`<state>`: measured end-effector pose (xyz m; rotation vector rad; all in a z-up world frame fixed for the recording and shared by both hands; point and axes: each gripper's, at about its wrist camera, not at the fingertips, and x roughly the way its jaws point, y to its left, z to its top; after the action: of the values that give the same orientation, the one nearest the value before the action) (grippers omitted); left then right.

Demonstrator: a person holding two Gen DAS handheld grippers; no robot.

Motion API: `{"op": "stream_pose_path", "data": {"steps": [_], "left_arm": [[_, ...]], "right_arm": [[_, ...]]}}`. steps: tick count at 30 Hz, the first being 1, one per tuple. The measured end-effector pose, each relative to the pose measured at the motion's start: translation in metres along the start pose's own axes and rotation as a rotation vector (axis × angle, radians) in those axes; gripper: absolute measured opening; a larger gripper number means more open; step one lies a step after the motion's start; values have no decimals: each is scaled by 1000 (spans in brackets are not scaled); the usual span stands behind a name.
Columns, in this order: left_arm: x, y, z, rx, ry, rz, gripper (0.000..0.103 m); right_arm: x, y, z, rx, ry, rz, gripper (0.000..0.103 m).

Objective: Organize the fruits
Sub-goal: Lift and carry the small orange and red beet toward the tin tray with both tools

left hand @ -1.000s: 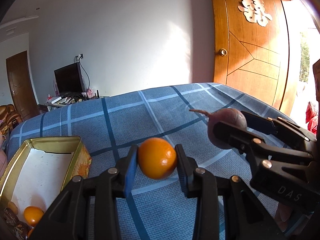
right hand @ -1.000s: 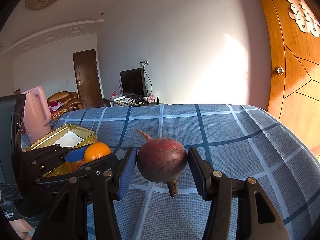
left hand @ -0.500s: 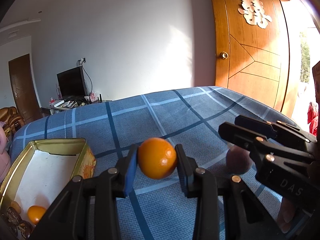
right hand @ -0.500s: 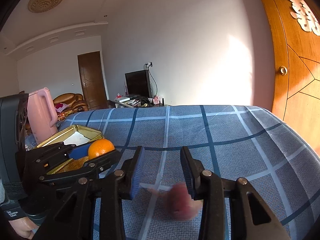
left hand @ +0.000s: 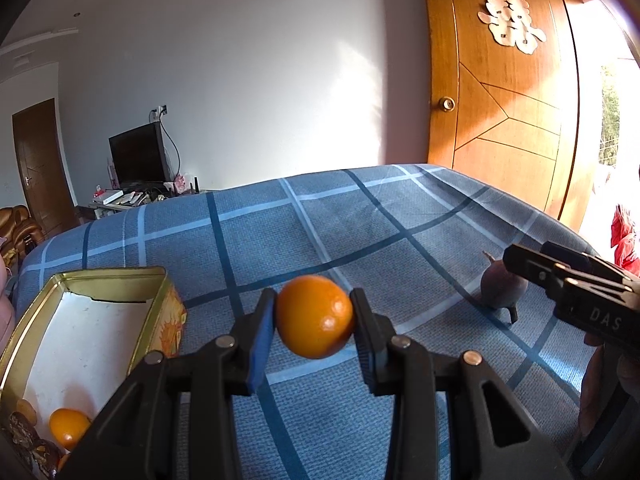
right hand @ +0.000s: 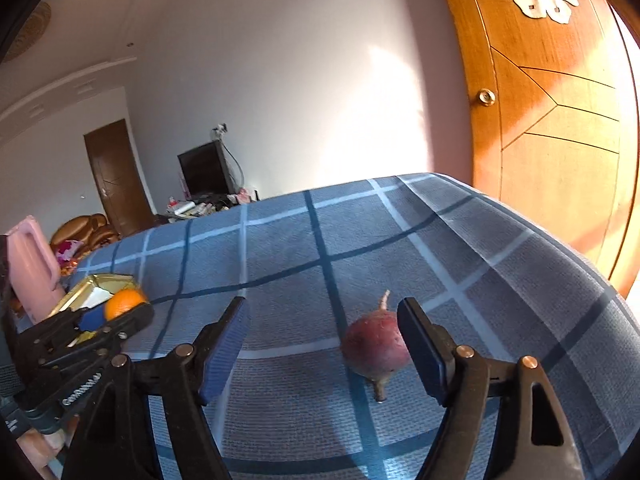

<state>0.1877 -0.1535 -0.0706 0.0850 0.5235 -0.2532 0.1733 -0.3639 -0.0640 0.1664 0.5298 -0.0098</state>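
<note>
My left gripper (left hand: 315,318) is shut on an orange (left hand: 315,316) and holds it above the blue checked cloth. It also shows at the left of the right wrist view (right hand: 120,312). My right gripper (right hand: 324,336) is open and empty. A dark red beet (right hand: 376,350) lies on the cloth just inside its right finger. The beet also shows in the left wrist view (left hand: 503,291), in front of the right gripper (left hand: 516,264). A gold tin box (left hand: 154,300) at the lower left holds another orange (left hand: 68,427) and some dark items.
The blue checked cloth (left hand: 360,216) covers the table; its far and right edges drop off near a wooden door (left hand: 504,120). A pink jug (right hand: 30,268) stands behind the tin. A TV and clutter sit in the background.
My right gripper has opened and let go of the beet, which dropped onto the cloth and now lies still. The left gripper still holds the orange.
</note>
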Motion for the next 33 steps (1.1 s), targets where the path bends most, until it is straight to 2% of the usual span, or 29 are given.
{"op": "stream_pose_path", "data": {"steps": [2, 6, 8, 10, 12, 14, 17, 22, 33], "left_arm": [[1, 0, 0, -1, 7, -2, 38], [2, -1, 0, 3, 13, -5, 38], [2, -1, 0, 5, 14, -7, 38], [2, -1, 0, 5, 15, -10, 38], [3, 0, 0, 3, 16, -11, 38], [2, 0, 0, 2, 16, -12, 38], [1, 0, 0, 0, 12, -10, 38], [1, 3, 0, -14, 8, -1, 38], [-14, 10, -11, -24, 41, 30, 38]], "right_arm": [[6, -8, 0, 21, 35, -13, 77], [30, -16, -1, 41, 163, -33, 78], [35, -19, -2, 41, 184, -68, 78], [50, -23, -5, 34, 273, -98, 77], [55, -33, -8, 76, 311, -80, 73], [53, -35, -9, 90, 304, -64, 56], [48, -32, -9, 68, 297, -36, 55], [26, -18, -6, 20, 195, 5, 55], [-16, 36, -11, -49, 85, 139, 55]]}}
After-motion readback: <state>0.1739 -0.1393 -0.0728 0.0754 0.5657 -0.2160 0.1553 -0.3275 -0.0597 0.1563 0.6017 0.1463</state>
